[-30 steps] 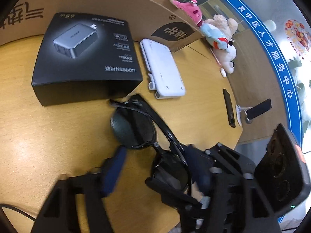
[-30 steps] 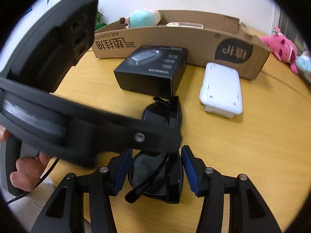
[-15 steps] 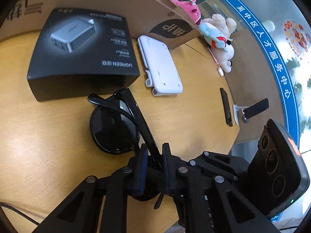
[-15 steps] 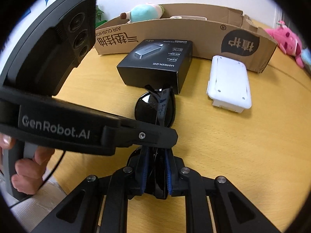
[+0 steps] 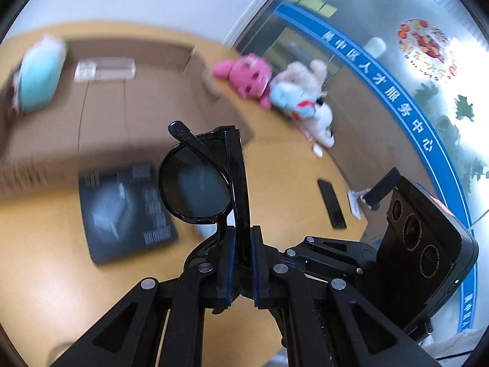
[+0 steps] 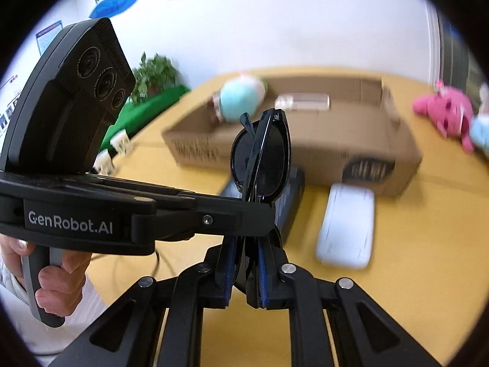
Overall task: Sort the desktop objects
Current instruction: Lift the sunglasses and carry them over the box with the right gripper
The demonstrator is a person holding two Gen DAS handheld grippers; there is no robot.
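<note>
Both sets of fingers clamped tight on folded black sunglasses [image 5: 198,189], held up above the counter [image 5: 45,260]: left gripper [image 5: 241,263] at the frame's lower edge, right gripper [image 6: 244,272] likewise. From the right wrist only: a hand [image 6: 58,278] around a grey handle, a potted plant [image 6: 154,75], a rounded white case [image 6: 347,224]. From the left wrist only: a glass wall with a blue band [image 5: 394,98]. Glossy plastic frame, dark round lenses. Smooth yellow wood below, with blurred cardboard box [image 6: 360,140], matt black carton [image 5: 125,211], pink plush toy [image 5: 247,76].
</note>
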